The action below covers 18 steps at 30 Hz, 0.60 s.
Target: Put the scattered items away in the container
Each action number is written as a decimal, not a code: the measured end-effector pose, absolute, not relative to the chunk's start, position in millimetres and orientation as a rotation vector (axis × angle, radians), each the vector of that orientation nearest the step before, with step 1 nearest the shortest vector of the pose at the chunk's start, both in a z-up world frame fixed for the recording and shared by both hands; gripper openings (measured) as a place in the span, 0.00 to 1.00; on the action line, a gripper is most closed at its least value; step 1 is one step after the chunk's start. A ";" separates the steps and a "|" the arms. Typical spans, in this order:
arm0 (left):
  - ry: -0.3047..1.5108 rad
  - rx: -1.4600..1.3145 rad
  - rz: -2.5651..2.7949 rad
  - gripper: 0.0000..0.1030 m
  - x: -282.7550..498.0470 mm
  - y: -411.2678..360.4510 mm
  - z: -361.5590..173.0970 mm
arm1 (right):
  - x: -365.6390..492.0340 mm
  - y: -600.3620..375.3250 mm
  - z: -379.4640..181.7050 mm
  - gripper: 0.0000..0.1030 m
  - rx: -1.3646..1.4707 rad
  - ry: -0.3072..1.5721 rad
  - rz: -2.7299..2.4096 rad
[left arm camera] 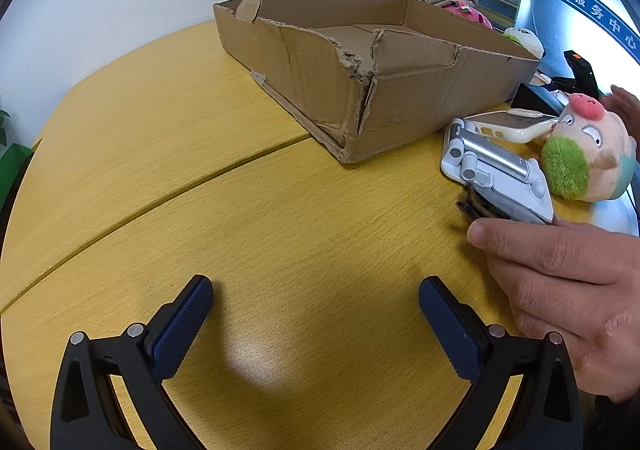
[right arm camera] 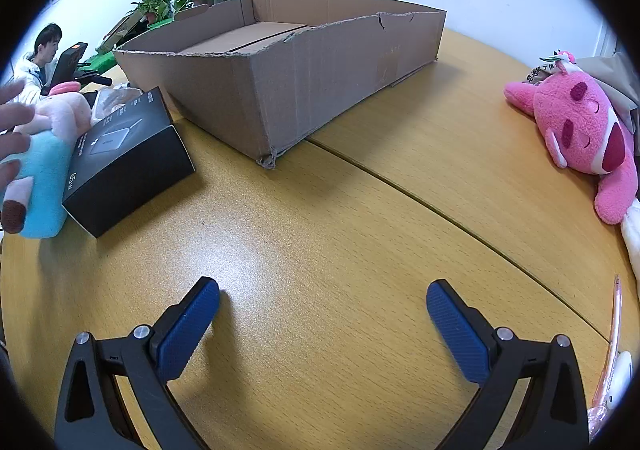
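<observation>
Cardboard box [right arm camera: 280, 90] stands open-topped at the far middle of the table [right arm camera: 320, 230], where either of my claws can reach it, and looks empty. Nearer, my left gripper [left arm camera: 316, 304] and right gripper [right arm camera: 322, 306] hang wide apart, holding nothing. Scattered around lie a phone stand [left arm camera: 496, 170], a black carton [right arm camera: 128, 162] marked "65W", and a pink plush [right arm camera: 584, 130].
</observation>
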<state>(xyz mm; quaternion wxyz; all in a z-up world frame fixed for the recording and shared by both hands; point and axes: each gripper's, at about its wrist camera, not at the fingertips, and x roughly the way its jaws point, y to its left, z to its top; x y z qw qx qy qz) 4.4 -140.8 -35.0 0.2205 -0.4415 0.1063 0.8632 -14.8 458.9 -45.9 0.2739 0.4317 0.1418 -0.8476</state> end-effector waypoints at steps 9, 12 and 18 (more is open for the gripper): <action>0.293 -1.220 2.385 1.00 2.7 -142.4 -33.2 | -14.9 458.8 -45.9 1.00 1.161 0.381 -2.280; 0.294 -1.221 2.386 1.00 2.9 -141.1 -32.9 | -14.9 458.9 -46.3 1.00 1.161 0.381 -2.280; 0.293 -1.221 2.385 1.00 2.7 -141.5 -33.0 | -14.9 458.7 -46.0 1.00 1.161 0.381 -2.280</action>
